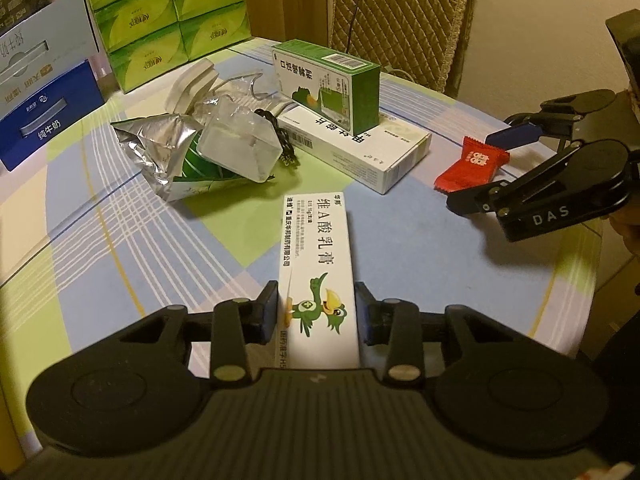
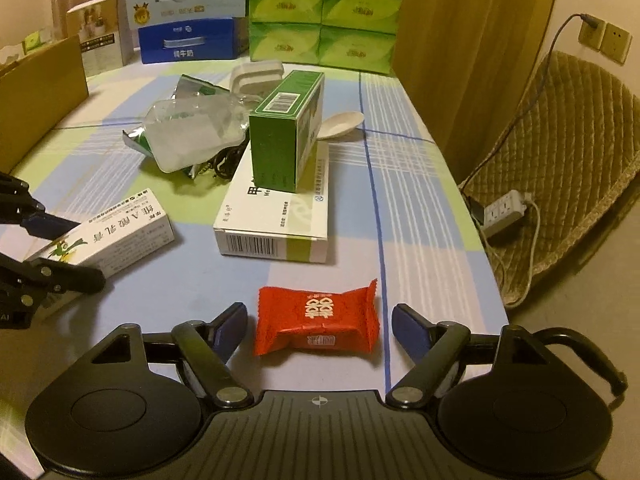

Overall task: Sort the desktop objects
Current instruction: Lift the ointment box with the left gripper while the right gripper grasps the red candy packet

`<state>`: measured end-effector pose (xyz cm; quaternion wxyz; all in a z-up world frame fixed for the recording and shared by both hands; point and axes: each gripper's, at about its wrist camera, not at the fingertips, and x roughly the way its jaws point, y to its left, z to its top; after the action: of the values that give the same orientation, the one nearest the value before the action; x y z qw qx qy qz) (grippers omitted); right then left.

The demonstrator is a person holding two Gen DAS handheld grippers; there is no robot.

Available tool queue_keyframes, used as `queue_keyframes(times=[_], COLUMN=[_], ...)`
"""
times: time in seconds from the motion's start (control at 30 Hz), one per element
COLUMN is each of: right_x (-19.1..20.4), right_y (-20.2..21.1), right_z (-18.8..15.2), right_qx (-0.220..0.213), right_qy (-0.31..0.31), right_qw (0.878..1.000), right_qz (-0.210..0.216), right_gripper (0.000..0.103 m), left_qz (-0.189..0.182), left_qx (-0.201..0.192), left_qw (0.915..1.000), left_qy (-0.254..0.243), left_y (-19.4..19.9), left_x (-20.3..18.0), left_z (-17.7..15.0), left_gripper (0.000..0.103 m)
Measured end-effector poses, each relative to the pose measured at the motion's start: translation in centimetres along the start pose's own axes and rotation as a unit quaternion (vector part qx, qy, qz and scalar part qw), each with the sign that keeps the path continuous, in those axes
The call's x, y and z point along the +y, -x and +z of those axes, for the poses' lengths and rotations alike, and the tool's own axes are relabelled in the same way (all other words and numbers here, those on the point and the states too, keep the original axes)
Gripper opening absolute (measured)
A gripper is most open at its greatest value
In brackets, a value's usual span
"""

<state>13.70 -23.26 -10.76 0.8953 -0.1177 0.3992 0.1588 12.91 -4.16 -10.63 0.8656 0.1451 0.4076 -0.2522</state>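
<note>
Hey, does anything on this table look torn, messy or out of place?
Yes. A torn-open foil packet lies crumpled mid-table with a clear plastic tray tipped on it and a black cable tangled beside. Also, a green box stands upright on top of a flat white box rather than on the table.

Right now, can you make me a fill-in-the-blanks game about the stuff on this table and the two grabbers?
1. The green box stands on top of a flat ____ box.
2. The right gripper is open around a ____ candy packet.
3. The long box with the bird picture lies between the fingers of the ____ gripper.
4. Stacked at the table's far edge are green packs of ____.

Missing words: white; red; left; tissues
</note>
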Motion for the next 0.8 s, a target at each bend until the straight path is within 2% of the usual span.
queue_keyframes(times=[0.07, 0.27, 0.57, 0.8], right_x=[0.0, 0.1, 0.1, 0.9], right_y=[0.1, 0.3, 2.0, 5.1], right_z=[0.0, 0.0, 0.3, 2.8], right_qx=[-0.003, -0.006, -0.017, -0.046], right_qy=[-0.003, -0.002, -0.018, -0.018], right_qw=[1.0, 1.0, 1.0, 0.999], right_qz=[0.001, 0.001, 0.011, 0.022], right_gripper=[0.06, 0.041, 0.04, 0.04], left_qz=[0.0, -0.001, -0.004, 0.012], left_qx=[0.0, 0.002, -0.005, -0.021], left_qw=[1.0, 1.0, 1.0, 0.9995], left_qy=[-0.002, -0.001, 0.003, 0.022], left_y=[-0.1, -0.1, 0.8, 3.7], left_x=[0.0, 0.0, 0.0, 0.6], left_z=[-0.1, 0.0, 0.3, 1.4], left_gripper=[0.033, 0.033, 0.033, 0.033])
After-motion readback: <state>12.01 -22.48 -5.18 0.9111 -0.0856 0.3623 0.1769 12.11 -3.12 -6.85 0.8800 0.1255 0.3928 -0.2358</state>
